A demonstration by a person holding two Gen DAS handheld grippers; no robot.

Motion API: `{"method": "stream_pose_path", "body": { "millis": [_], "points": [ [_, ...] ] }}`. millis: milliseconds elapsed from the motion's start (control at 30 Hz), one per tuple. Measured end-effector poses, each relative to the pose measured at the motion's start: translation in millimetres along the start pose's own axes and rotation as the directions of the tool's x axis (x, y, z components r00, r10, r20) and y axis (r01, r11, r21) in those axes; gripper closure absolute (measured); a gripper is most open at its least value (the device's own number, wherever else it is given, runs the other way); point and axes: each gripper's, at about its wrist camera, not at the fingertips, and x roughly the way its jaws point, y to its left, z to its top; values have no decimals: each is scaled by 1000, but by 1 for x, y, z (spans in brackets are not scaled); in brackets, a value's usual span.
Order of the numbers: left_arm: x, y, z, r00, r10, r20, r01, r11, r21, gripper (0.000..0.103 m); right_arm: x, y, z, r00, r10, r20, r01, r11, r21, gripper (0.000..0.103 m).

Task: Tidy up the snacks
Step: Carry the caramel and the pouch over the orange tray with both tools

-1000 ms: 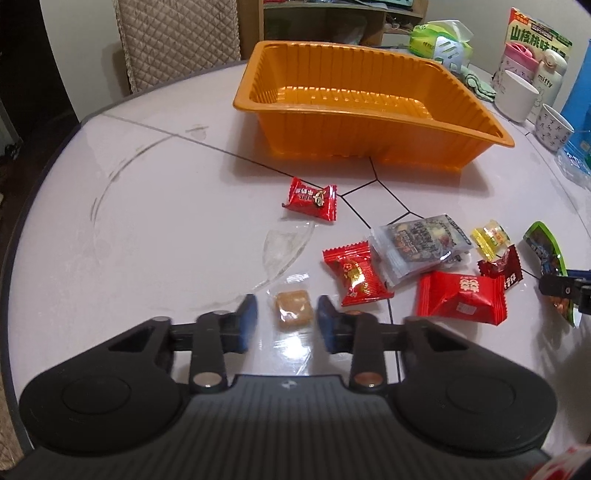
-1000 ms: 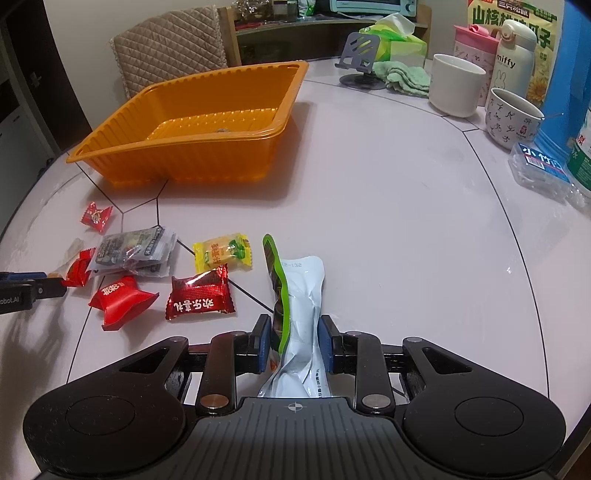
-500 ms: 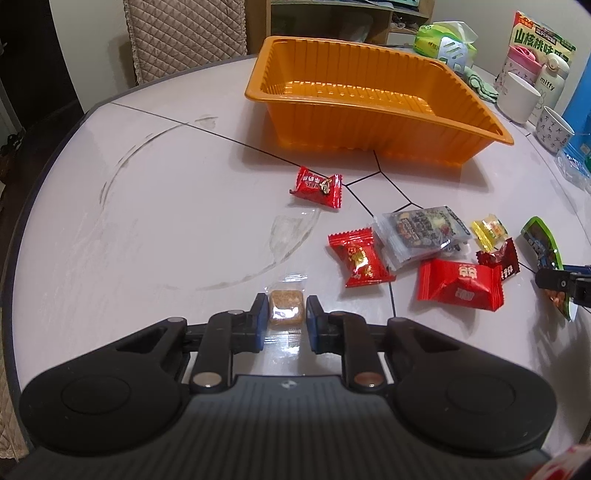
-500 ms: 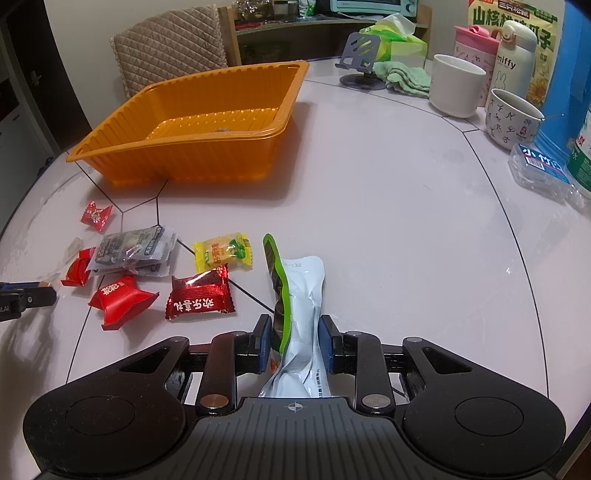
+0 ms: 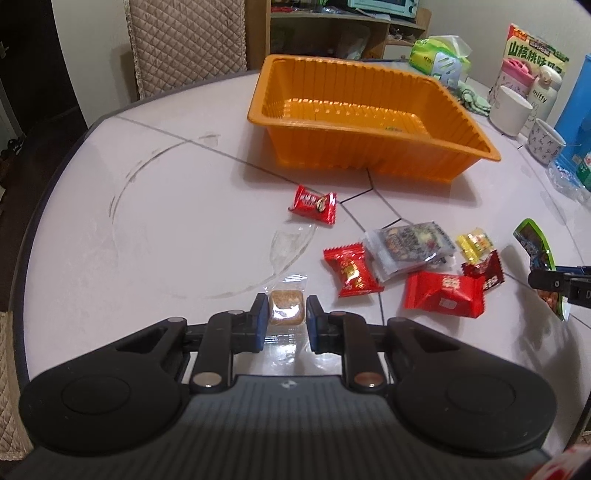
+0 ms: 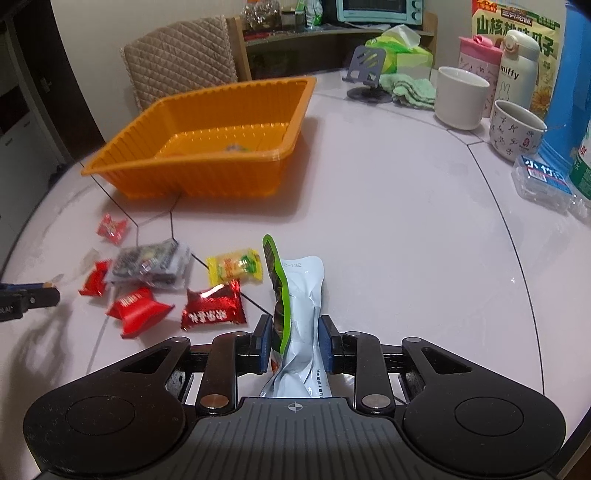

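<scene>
Both views nearer orange tray (image 5: 369, 122) | left gripper (image 5: 284, 314) clamps brown candy (image 5: 285, 312) | right gripper (image 6: 293, 332) clamps pouch (image 6: 301, 314)

1. I am in a home dining room: a quilted chair (image 6: 181, 59) stands at my round bench (image 6: 388, 206).
2. A toaster oven (image 6: 378, 9) sits on wooden shelves (image 6: 332, 40).
3. Mugs (image 6: 460, 98), a tissue pack (image 6: 406, 51) and a towel (image 6: 410, 90) lie about.

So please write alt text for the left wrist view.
The left gripper jaws close on a clear-wrapped brown candy on a white table. Beyond lie scattered red snacks and an orange tray.
</scene>
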Motion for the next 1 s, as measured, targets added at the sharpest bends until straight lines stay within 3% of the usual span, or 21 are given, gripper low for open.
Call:
{"method": "stream_pose_path", "body": {
  "millis": [467,833,1000],
  "points": [
    [-28,-1,42,993,-61,97,57,998,40,84,-29,-1,47,988,144,58,-146,988,44,76],
    [-13,-9,110,982,-76,170,61,994,91,84,-8,17,120,964,222,145,-231,972,49,76],
    [1,-13,140,979,-71,193,51,993,107,84,7,23,148,961,221,167,-231,972,45,76]
  ]
}}
